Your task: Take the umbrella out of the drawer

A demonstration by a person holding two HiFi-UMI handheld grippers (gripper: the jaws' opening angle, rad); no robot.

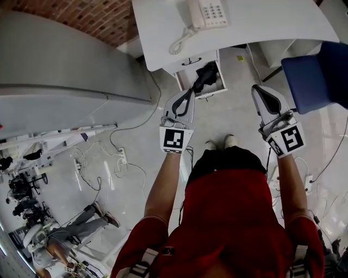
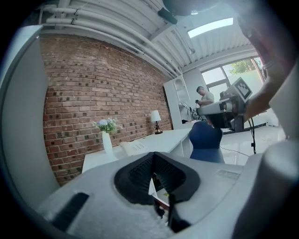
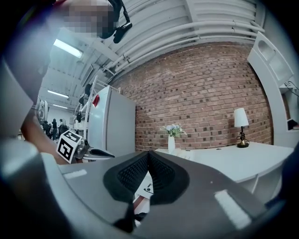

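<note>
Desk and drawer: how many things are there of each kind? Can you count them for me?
Telephone: 1
Vase of flowers: 1
Lamp: 1
Umbrella, black, in the open drawer: 1
Total: 4

no legible words or numbers. white desk telephone [image 1: 205, 13] keypad: digits too small to read. black-and-white square marker [image 1: 175, 139], second marker [image 1: 289, 139] on white cubes: patterns only, no lettering.
</note>
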